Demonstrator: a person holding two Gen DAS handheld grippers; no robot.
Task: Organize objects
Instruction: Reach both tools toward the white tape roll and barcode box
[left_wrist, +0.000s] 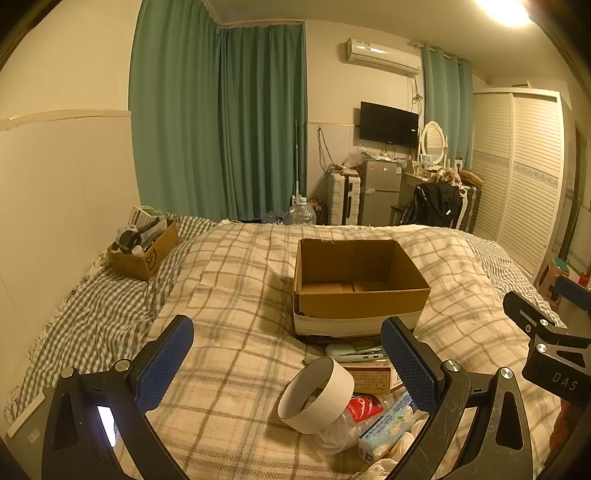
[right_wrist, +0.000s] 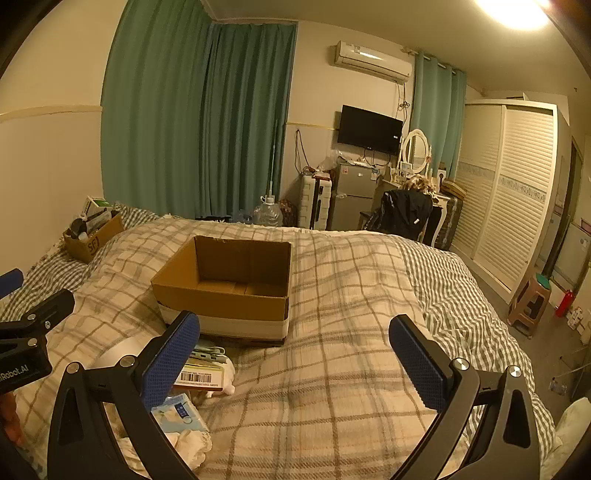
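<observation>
hovering over the plaid bed (left_wrist: 229, 280), left gripper (left_wrist: 288, 354) and right gripper (right_wrist: 295, 350) both have jaws apart, empty. open cardboard box (left_wrist: 354, 280) sits mid-bed; tape roll (left_wrist: 316, 395) and small packets (left_wrist: 388, 424) lie just beside its near side.

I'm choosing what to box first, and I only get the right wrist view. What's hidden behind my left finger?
Observer: A white ring, tilted up on its rim.
Operator: Anything beside it?
Observer: Yes, a red packet lies just right of the ring, partly under it.
Operator: Are the other tongs free?
Observer: The left tongs are open, with nothing held.
</observation>
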